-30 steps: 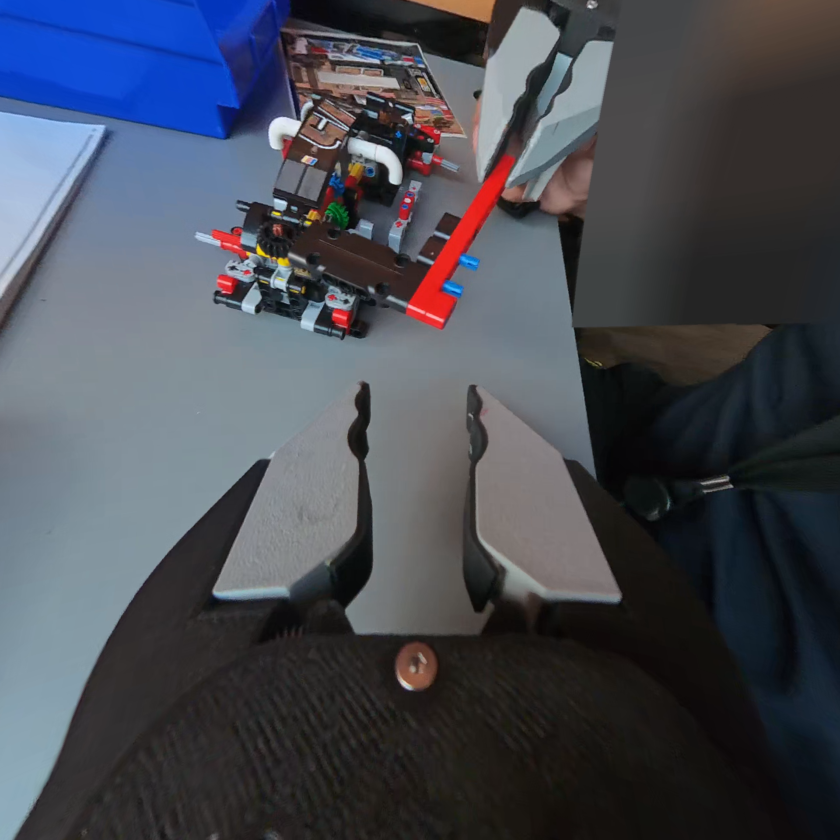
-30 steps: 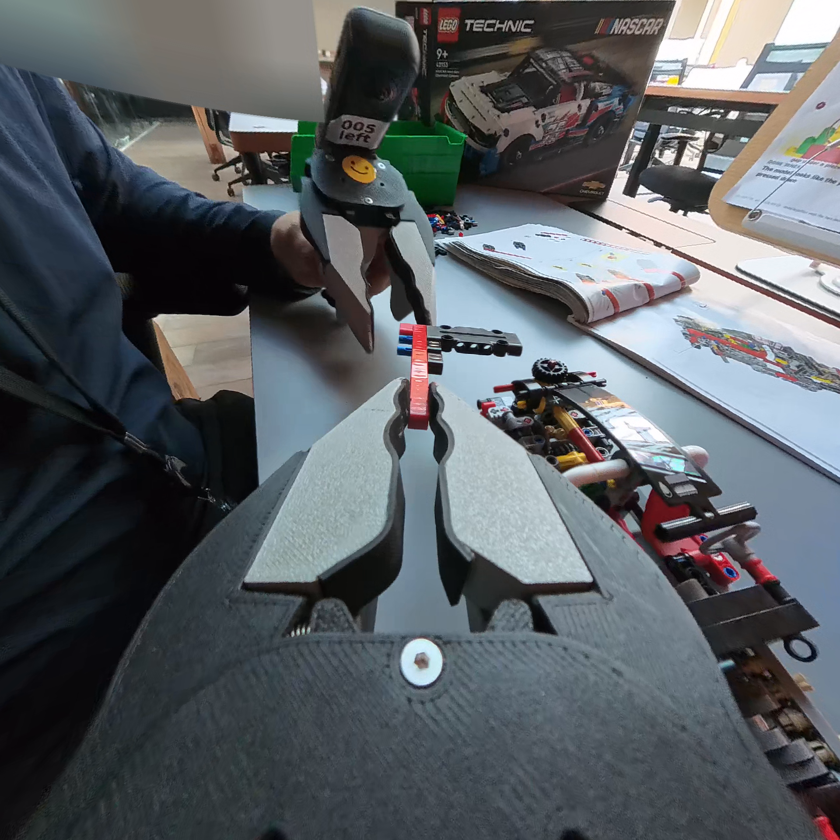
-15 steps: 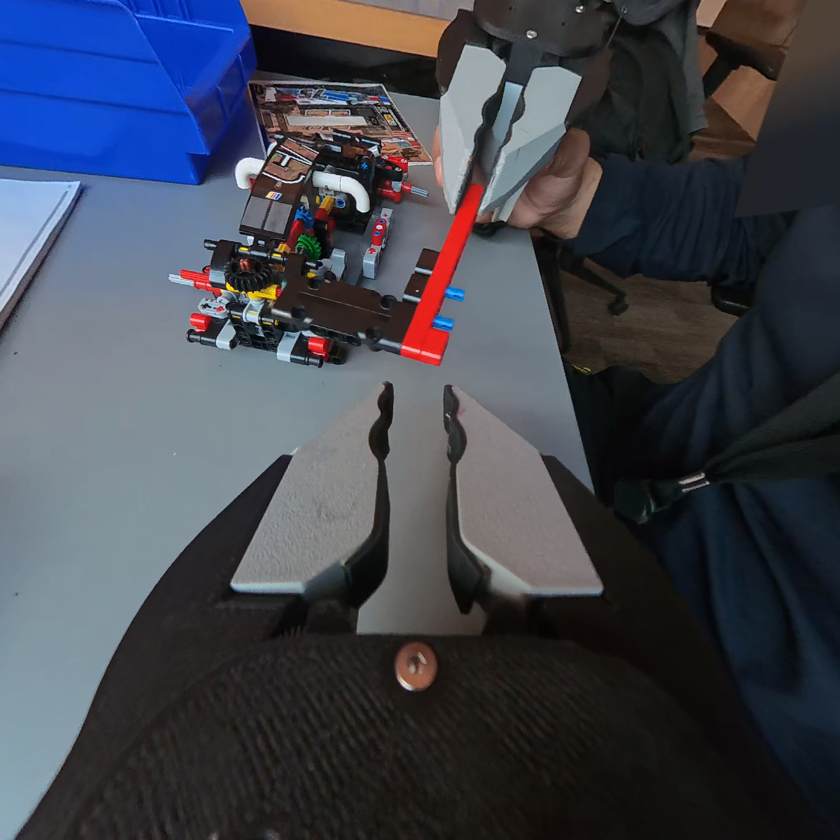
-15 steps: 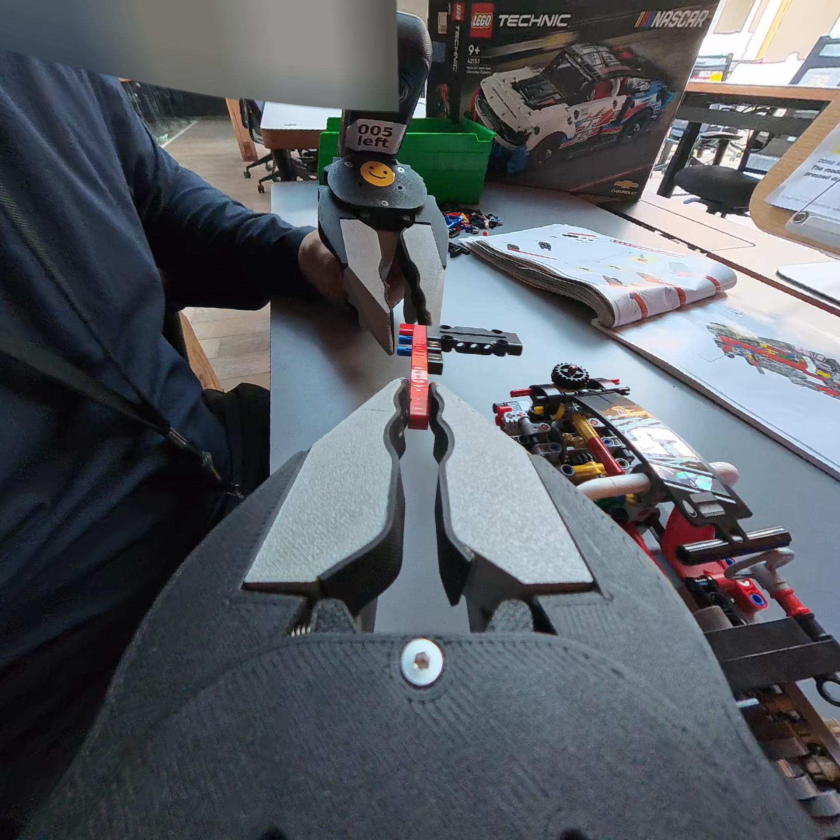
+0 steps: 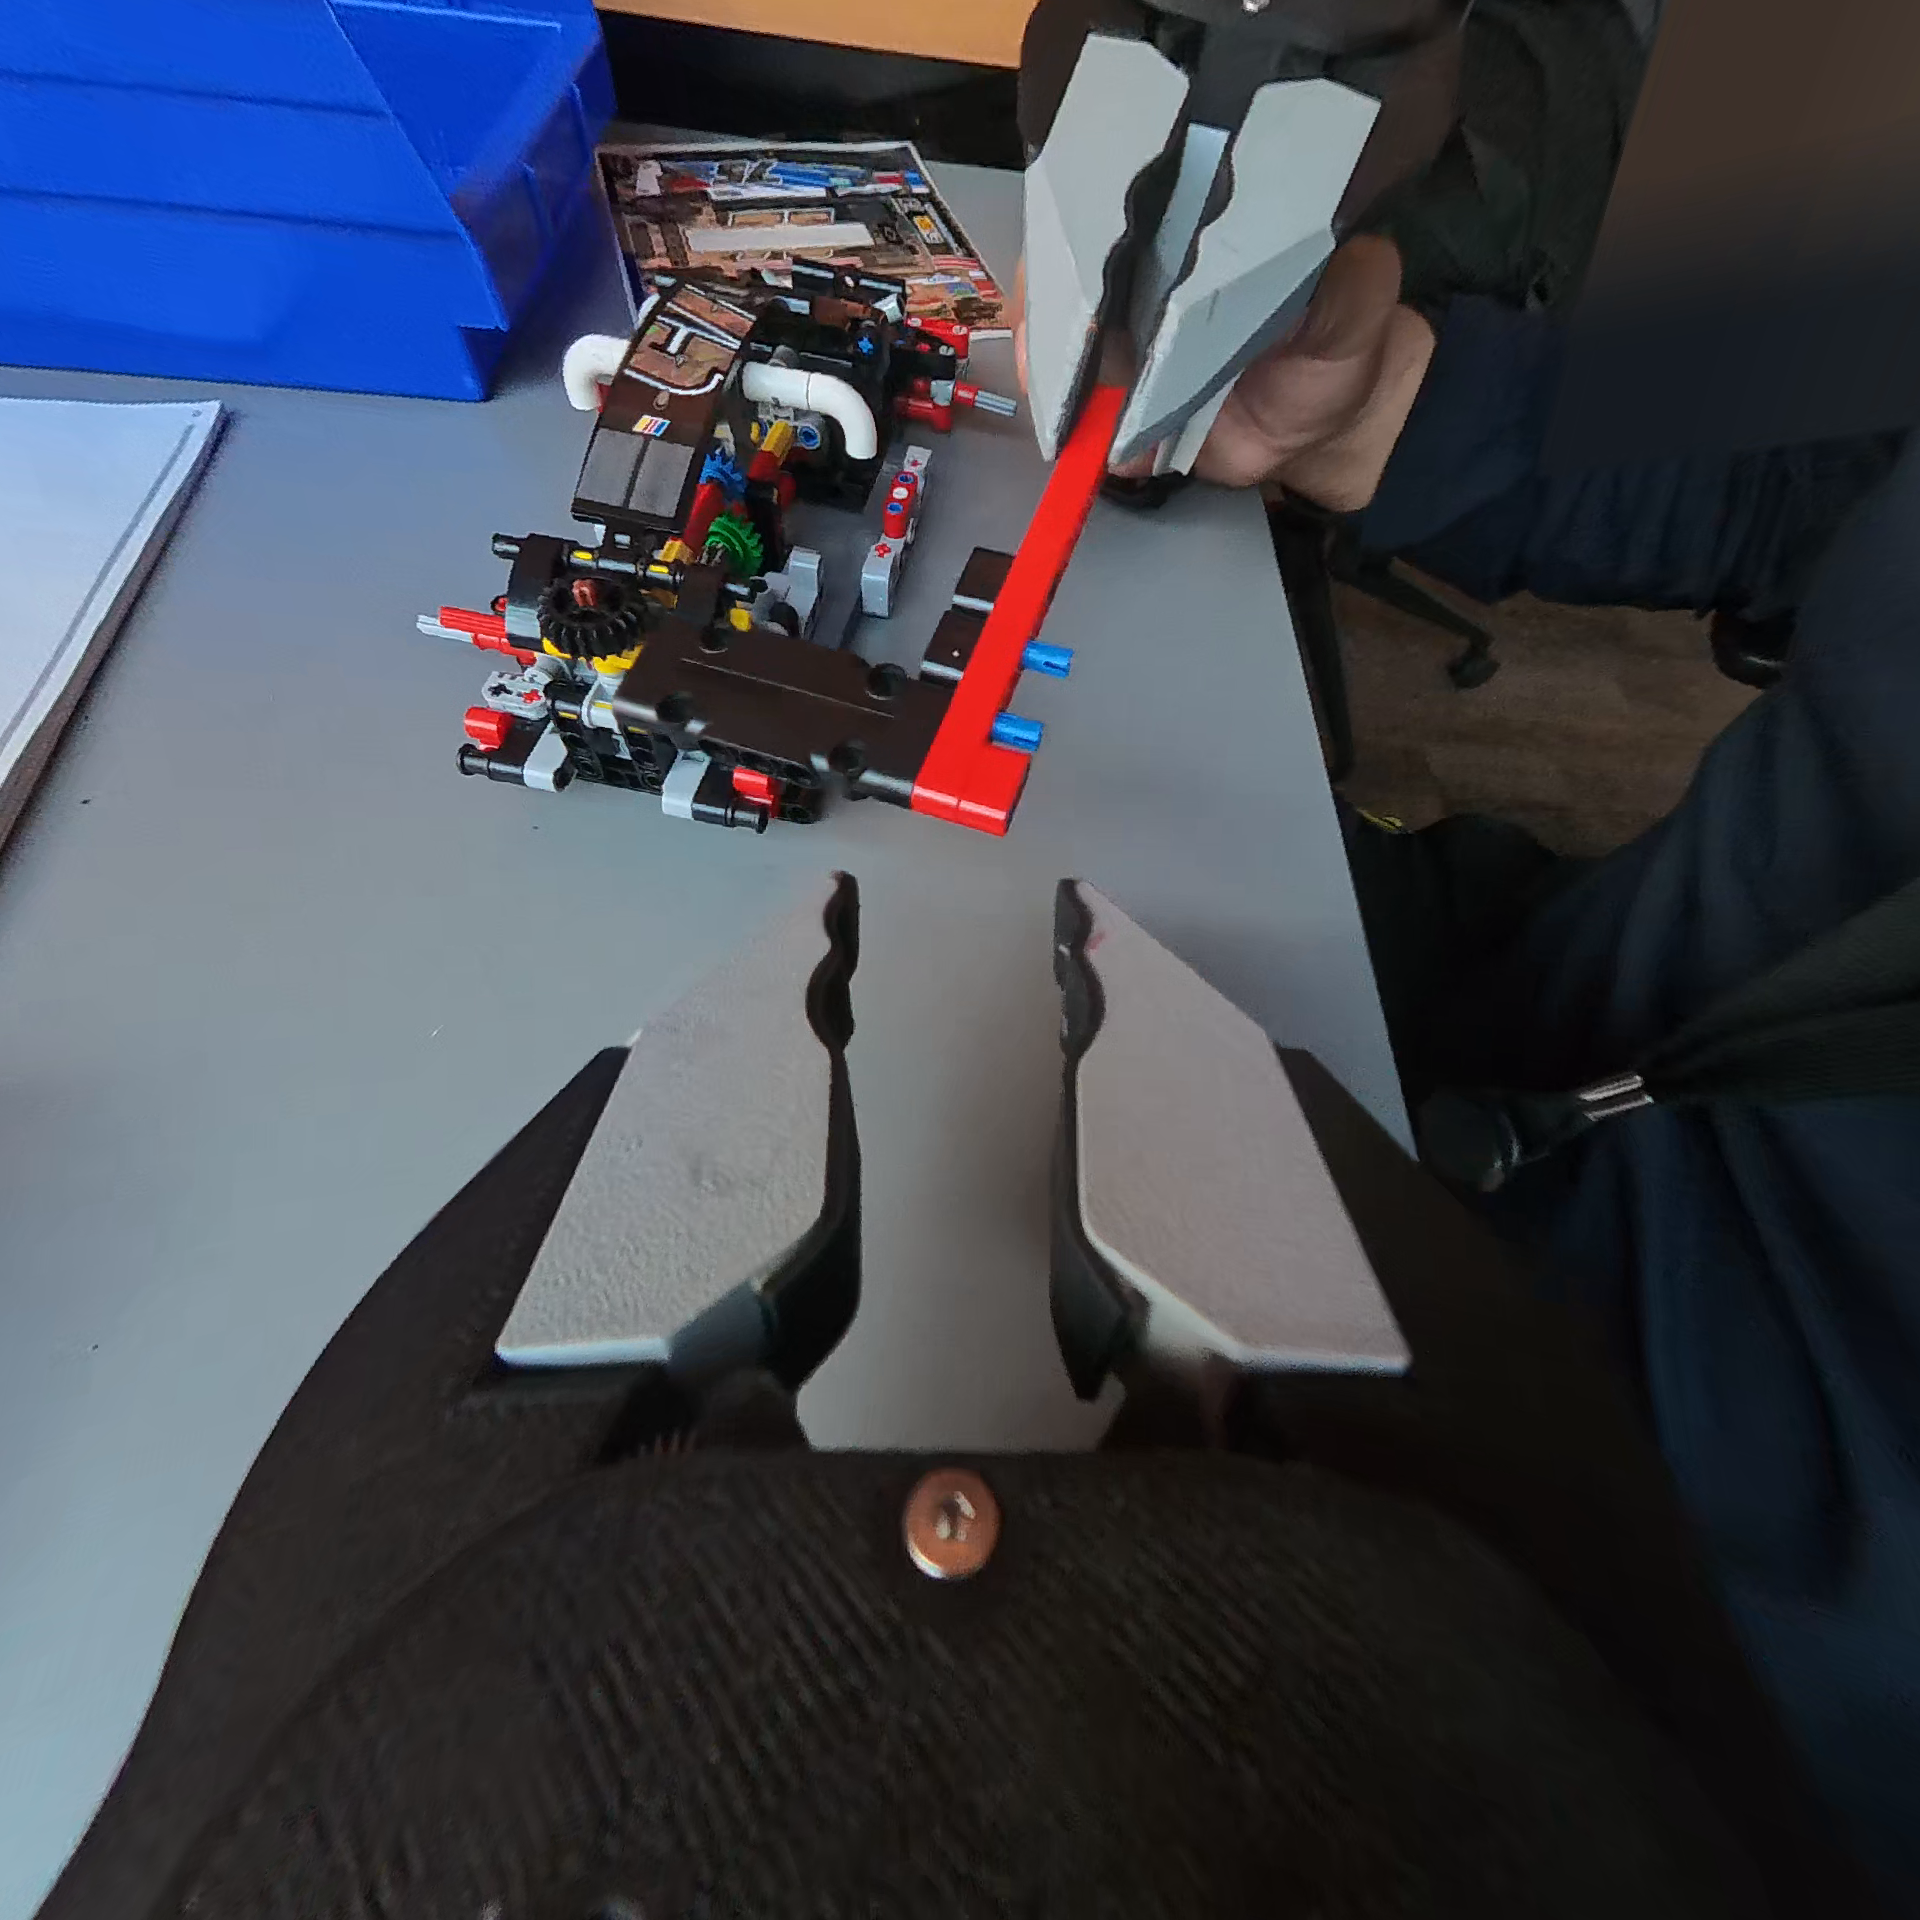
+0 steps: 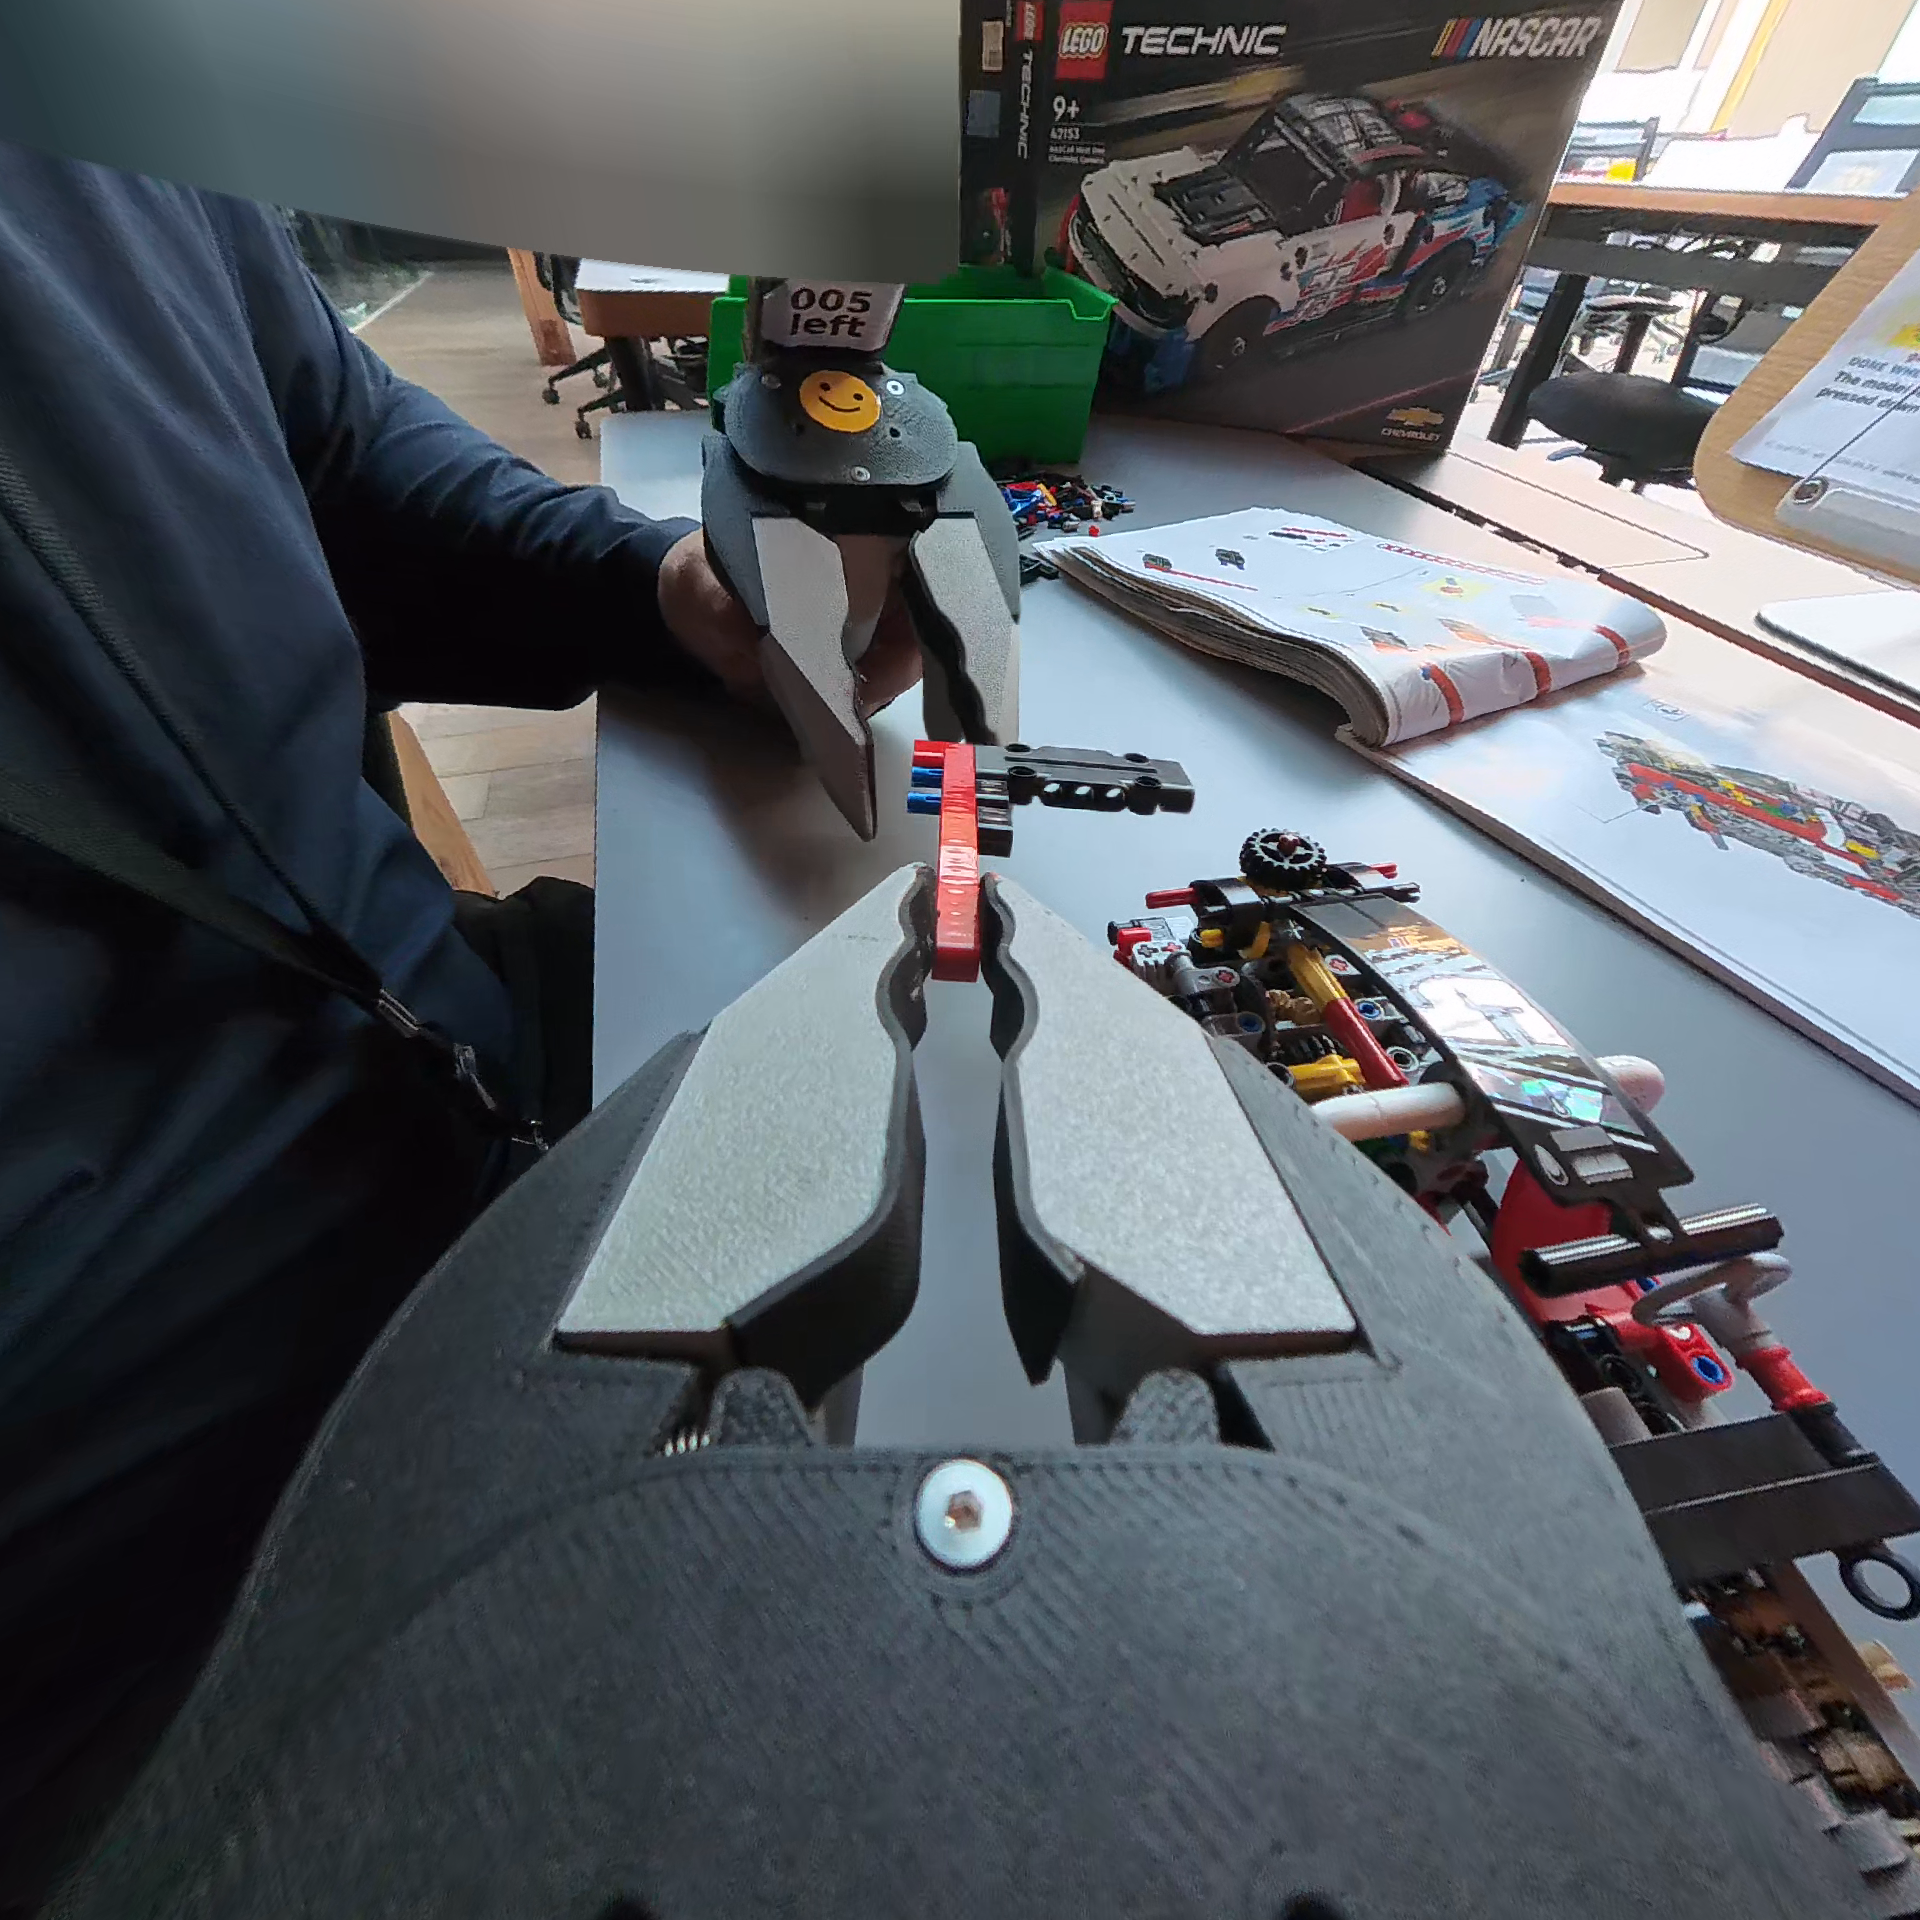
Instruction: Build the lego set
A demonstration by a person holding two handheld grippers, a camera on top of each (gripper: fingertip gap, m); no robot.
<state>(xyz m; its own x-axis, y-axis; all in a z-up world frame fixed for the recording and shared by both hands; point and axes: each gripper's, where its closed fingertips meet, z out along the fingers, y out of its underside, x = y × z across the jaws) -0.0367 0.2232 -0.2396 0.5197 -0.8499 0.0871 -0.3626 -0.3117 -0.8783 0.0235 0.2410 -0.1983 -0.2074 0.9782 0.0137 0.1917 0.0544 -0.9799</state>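
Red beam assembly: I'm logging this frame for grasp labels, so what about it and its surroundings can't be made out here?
- Red beam: its clamped end, left wrist view, hidden by right gripper fingers.
- Car chassis: near end, right wrist view, cut off by the frame edge.
- Loose parts: right wrist view, too small.

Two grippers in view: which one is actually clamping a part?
The right gripper: its fingertips pinch the end of the red beam. The left gripper is open, holding nothing.

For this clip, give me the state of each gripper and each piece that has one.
Left gripper: open, nothing between its fingers.
Right gripper: shut on the red beam.
Red beam: clamped at one end, black panel and blue pins attached.
Car chassis: on the table, partly built.
Instruction booklet: open.
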